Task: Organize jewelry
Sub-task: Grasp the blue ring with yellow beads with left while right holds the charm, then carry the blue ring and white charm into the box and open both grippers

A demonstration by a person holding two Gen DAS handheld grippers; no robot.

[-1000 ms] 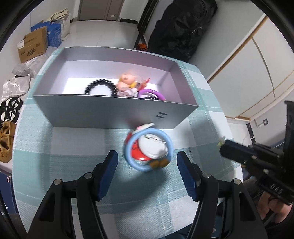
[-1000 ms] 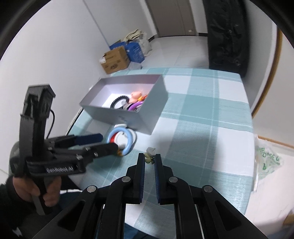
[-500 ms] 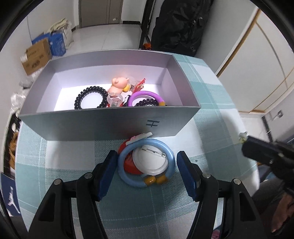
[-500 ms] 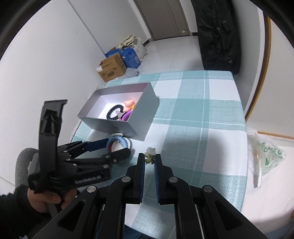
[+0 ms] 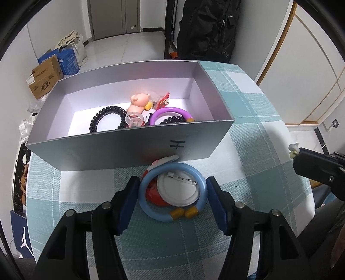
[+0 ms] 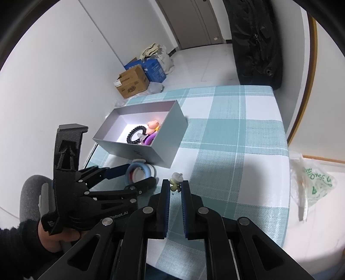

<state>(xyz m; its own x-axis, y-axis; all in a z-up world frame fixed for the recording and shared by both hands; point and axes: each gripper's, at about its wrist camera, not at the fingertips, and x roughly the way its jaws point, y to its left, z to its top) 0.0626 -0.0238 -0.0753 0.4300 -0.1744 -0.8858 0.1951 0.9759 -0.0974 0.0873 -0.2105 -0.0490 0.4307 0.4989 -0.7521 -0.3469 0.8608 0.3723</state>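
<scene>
On a teal-checked worktop beside a grey cardboard box, the left gripper was closing around a blue plastic bangle, pads not visibly pressing; the right gripper clenched a small pale charm.

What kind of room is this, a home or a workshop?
Probably a home, perhaps an entryway: a table under a teal-and-white checked tablecloth, brown cardboard boxes on a pale tiled floor, and a black coat hanging near a grey door.
</scene>
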